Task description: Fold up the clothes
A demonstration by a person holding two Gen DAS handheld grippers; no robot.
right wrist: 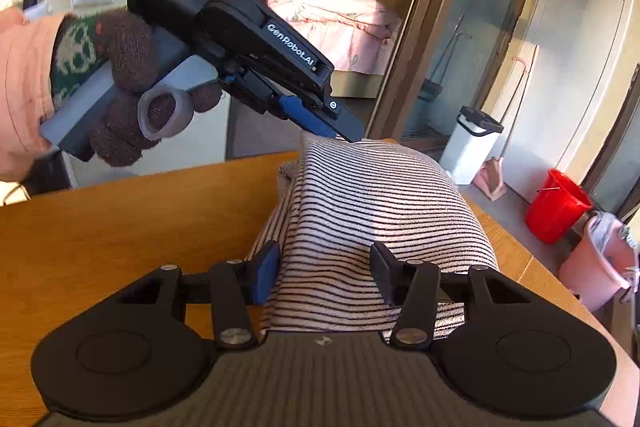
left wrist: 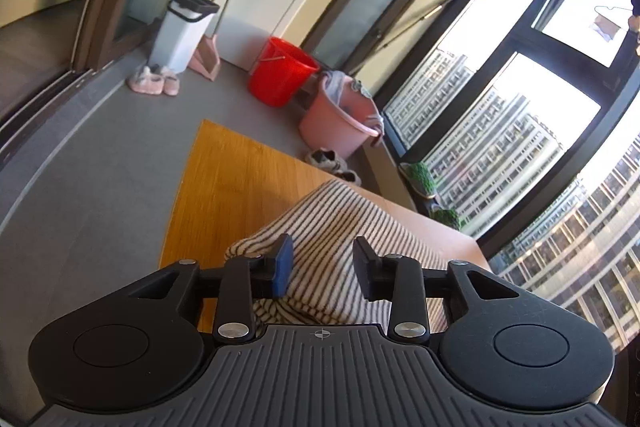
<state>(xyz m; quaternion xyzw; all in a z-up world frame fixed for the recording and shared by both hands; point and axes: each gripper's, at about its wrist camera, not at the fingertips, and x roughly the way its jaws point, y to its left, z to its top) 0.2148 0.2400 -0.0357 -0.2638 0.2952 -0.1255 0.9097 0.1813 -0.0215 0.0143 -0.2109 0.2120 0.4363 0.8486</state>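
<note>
A black-and-white striped garment [right wrist: 372, 211] lies folded in a thick bundle on the wooden table [right wrist: 120, 223]. My right gripper [right wrist: 324, 273] is open, its fingers standing over the bundle's near edge with cloth between them. My left gripper [left wrist: 322, 265] is open above the same garment [left wrist: 340, 223] at its far end. In the right wrist view the left gripper [right wrist: 344, 133] comes down from the upper left, held by a gloved hand [right wrist: 132, 87], with its tips at the garment's far edge.
Table edge and grey floor lie beyond [left wrist: 100, 155]. On the floor stand a red bucket [left wrist: 280, 71], a pink bucket [left wrist: 344, 119] with cloths, a white bin [left wrist: 184, 31], slippers [left wrist: 154, 83] and shoes [left wrist: 334, 165]. Large windows [left wrist: 520, 131] are to the right.
</note>
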